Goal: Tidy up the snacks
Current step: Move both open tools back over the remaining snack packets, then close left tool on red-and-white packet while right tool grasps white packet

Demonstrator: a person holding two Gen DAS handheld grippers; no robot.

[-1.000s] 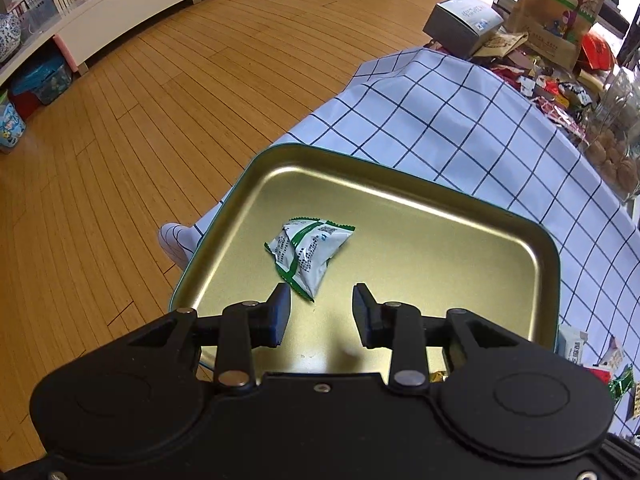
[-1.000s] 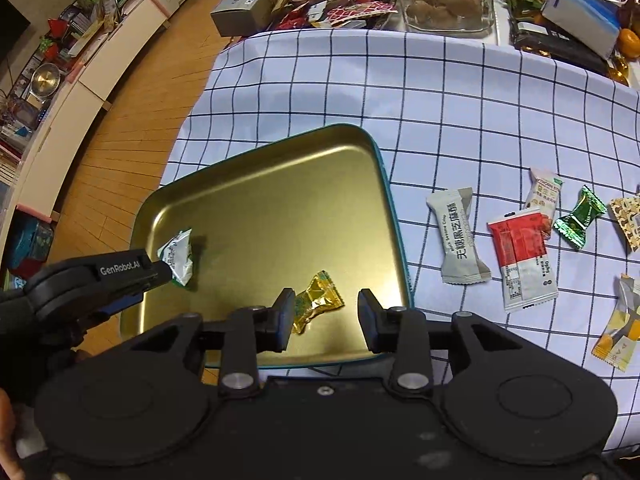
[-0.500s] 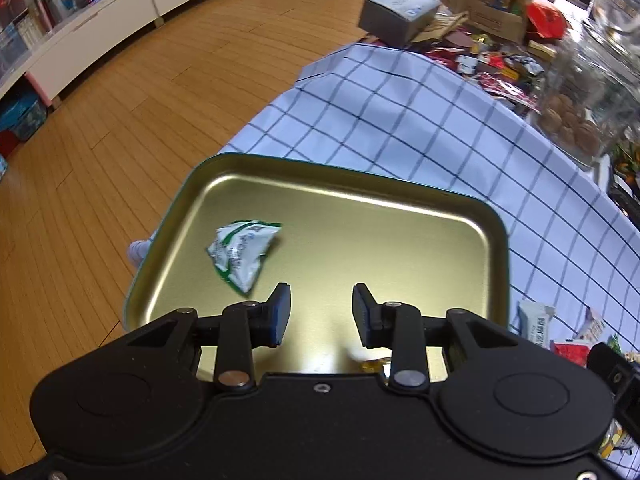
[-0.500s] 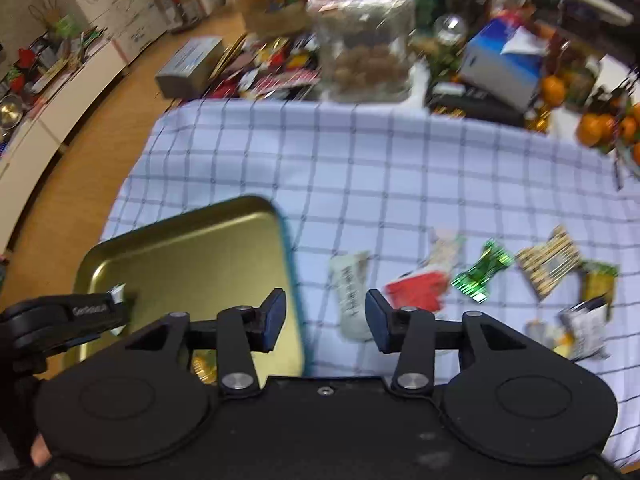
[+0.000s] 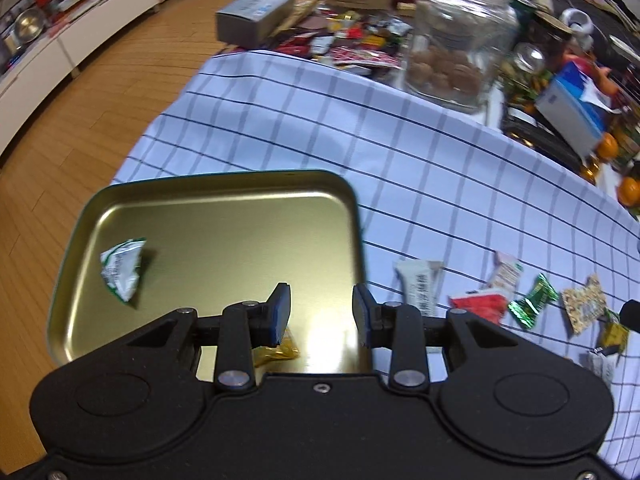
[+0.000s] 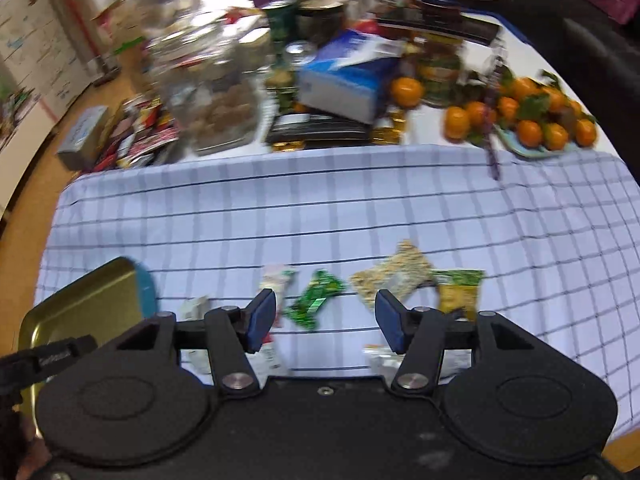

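A gold tray (image 5: pixel 224 200) with a teal rim lies on the checked cloth. In it are a white-and-green packet (image 5: pixel 122 274) and a gold candy (image 5: pixel 280 350). My left gripper (image 5: pixel 320 314) hovers open over the tray's right part, nothing between its fingers. To the tray's right lie loose snacks: a white bar (image 5: pixel 422 286), a red packet (image 5: pixel 478 306) and a green candy (image 5: pixel 532 306). My right gripper (image 6: pixel 324 320) hangs above these snacks, its jaws opening and empty; the green candy (image 6: pixel 316 298) and a beige bar (image 6: pixel 394 276) show beyond it. The tray's corner (image 6: pixel 100 292) shows at left.
At the table's back stand a glass jar (image 5: pixel 456 40) of cookies, a grey box (image 5: pixel 256 14), a blue-and-white box (image 6: pixel 348 80), piled wrappers and a plate of oranges (image 6: pixel 532 120). Wooden floor (image 5: pixel 80 100) lies beyond the table's left edge.
Both grippers have swung right, from over the tray toward the loose snacks. The right gripper left the gold candy in the tray and its jaws have widened. The left gripper stayed open.
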